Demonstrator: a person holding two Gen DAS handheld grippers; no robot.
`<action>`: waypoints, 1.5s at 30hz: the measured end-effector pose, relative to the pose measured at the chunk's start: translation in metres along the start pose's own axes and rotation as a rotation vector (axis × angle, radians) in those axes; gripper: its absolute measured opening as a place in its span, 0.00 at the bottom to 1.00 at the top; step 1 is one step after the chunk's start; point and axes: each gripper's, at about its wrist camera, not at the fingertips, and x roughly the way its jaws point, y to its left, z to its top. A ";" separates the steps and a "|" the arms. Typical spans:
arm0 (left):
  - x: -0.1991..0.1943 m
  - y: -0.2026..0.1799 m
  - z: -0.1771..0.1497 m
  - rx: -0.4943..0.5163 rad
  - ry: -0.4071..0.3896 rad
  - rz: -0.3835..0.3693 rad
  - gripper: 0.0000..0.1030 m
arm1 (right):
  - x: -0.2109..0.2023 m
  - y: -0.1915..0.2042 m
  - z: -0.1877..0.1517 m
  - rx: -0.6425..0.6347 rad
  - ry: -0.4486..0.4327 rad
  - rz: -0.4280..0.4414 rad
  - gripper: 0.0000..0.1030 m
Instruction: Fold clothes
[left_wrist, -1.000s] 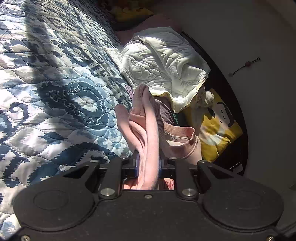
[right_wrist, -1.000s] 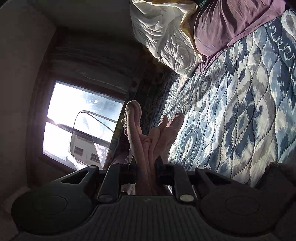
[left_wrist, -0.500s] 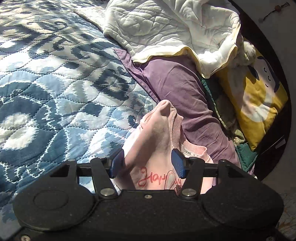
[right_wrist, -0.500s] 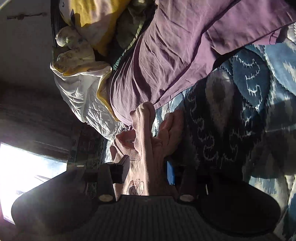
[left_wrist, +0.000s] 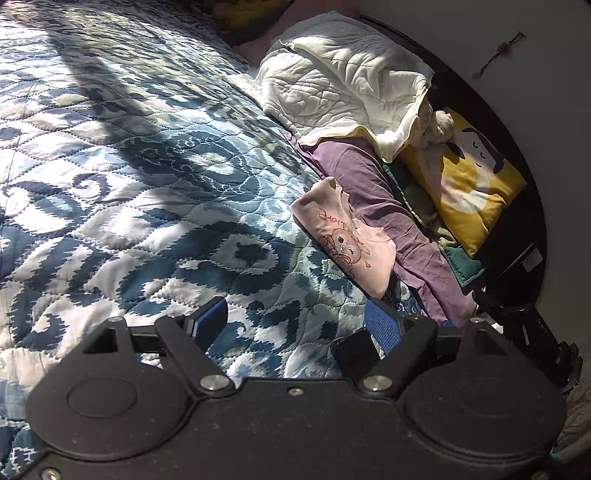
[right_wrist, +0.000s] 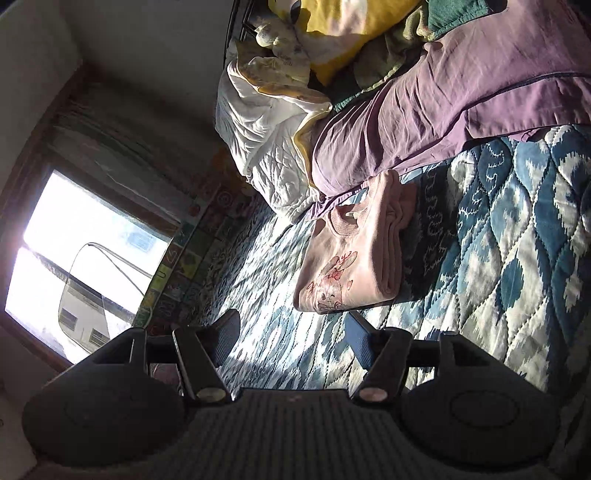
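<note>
sunlit blue-and-white quilt (left_wrist: 155, 192) covers the bed. folded pink shirt (right_wrist: 351, 262) lies on the quilt near its edge, touching the purple pillow (right_wrist: 424, 122). left gripper (left_wrist: 295, 326) has its jaws wide apart, holding nothing. right gripper (right_wrist: 291, 334) likewise gapes empty, just short of the shirt. white blanket (left_wrist: 343, 85) and yellow cushion (left_wrist: 469, 181) lie beyond; a window (right_wrist: 81, 266) glares.

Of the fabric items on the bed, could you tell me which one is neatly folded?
The small pink cartoon-print top, a compact rectangle on the blue quilt; the white blanket lies crumpled.
</note>
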 end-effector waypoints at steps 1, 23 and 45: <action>-0.021 0.000 -0.010 -0.009 -0.011 0.020 0.86 | -0.005 0.011 -0.013 -0.035 0.041 0.011 0.67; -0.283 -0.062 -0.119 0.416 -0.126 0.524 1.00 | -0.052 0.185 -0.194 -1.044 0.909 0.312 0.98; -0.259 -0.090 -0.197 0.153 -0.282 0.681 1.00 | -0.151 0.191 -0.206 -0.804 0.475 0.076 0.99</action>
